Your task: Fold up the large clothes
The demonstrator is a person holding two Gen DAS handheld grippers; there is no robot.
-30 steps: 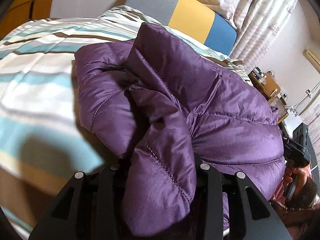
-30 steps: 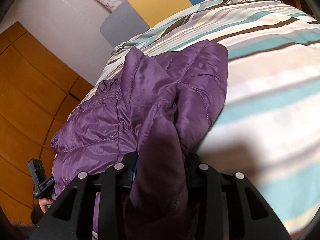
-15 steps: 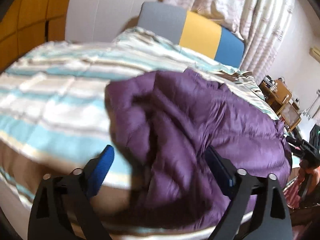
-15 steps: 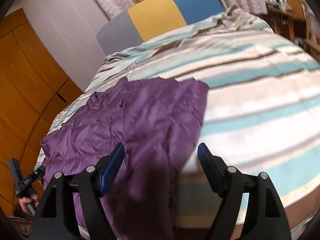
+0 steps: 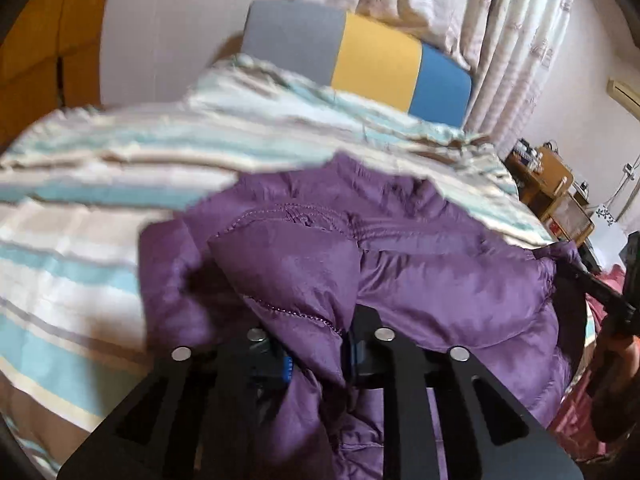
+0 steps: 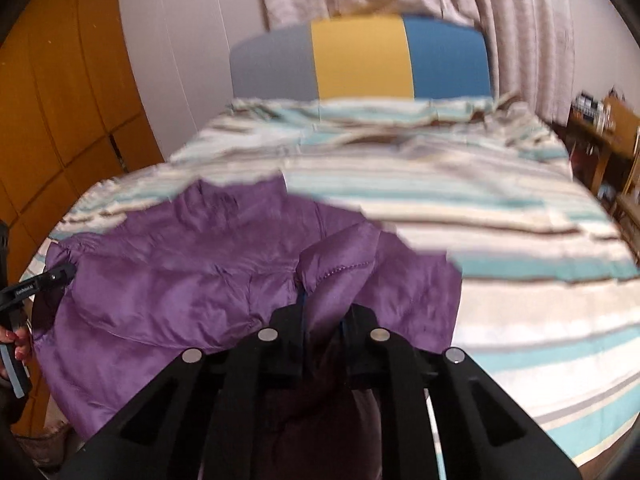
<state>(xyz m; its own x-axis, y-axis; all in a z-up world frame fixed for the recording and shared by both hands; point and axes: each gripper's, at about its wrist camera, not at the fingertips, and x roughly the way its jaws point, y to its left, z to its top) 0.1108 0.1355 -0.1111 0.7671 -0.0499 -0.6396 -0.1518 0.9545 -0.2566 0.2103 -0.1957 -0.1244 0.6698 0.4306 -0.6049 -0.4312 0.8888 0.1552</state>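
Purple quilted jacket (image 5: 420, 276) rumpled on striped bed (image 5: 100, 184); left gripper (image 5: 318, 354), right gripper (image 6: 322, 312) each clenching fabric fold.

The purple quilted puffer jacket (image 5: 420, 280) is lying on the striped bed (image 5: 100, 184), filling the lower centre of both frames. The grey, yellow and blue padded headboard (image 6: 360, 60) is standing behind at upper centre, and wooden shelves (image 6: 608, 132) are sitting at the right edge.

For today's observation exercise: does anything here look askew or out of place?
The purple puffer jacket lies rumpled and crooked at the near edge of the striped bed, part hanging over. Both the left gripper and right gripper pinch bunched folds. Nothing looks damaged.
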